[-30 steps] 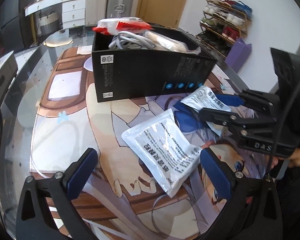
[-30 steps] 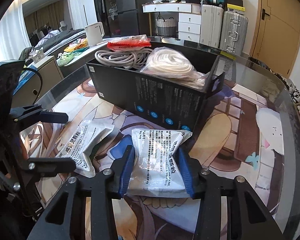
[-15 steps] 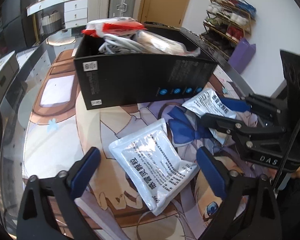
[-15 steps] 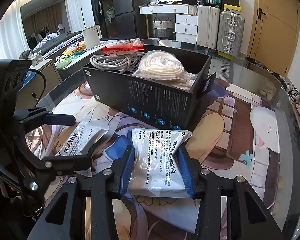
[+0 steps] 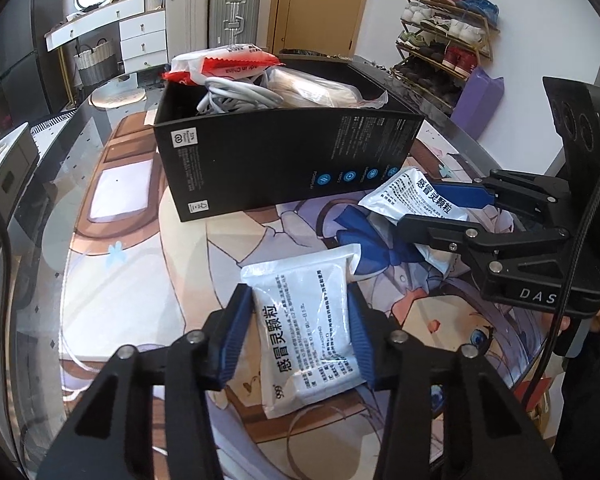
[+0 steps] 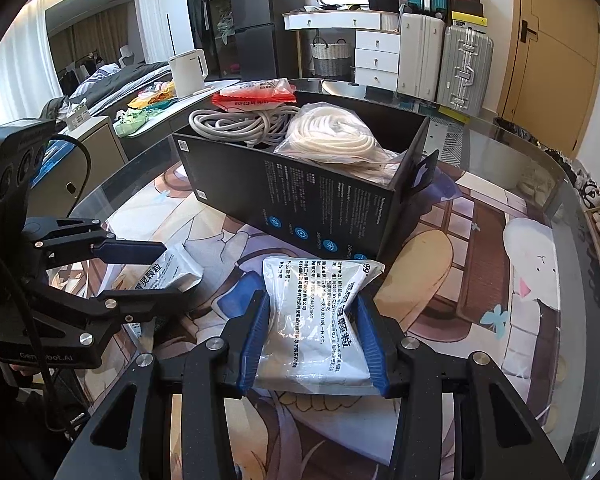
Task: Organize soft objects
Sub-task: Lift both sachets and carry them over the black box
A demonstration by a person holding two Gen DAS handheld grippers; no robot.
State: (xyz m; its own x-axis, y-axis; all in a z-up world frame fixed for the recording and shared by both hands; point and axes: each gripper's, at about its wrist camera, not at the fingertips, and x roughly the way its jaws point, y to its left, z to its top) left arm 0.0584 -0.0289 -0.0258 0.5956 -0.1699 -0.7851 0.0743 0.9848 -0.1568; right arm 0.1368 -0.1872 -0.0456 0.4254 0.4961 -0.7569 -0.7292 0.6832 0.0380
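Note:
Two white medicine sachet bags lie on the printed table mat in front of a black box [image 5: 284, 160]. My left gripper [image 5: 298, 324] is shut on the near bag [image 5: 308, 328], its blue pads pressing both sides. My right gripper [image 6: 314, 334] is shut on the other bag [image 6: 320, 320], which bulges between the pads. The right gripper also shows in the left wrist view [image 5: 432, 210], around its bag [image 5: 416, 196]. The left gripper shows in the right wrist view [image 6: 140, 272] on its bag [image 6: 172, 272]. The box [image 6: 300, 196] holds coiled white cables, a bagged white rope and a red-and-white packet.
The glass table [image 6: 540, 184] carries an anime-print mat [image 5: 120, 264]. Suitcases [image 6: 444, 64] and white drawers stand behind. A shoe rack [image 5: 448, 36] is at the right wall. A white kettle [image 6: 188, 72] sits on a side counter.
My left gripper has moved in over the near bag and closed from wide open onto it. The right gripper stays shut on its bag, hardly moved.

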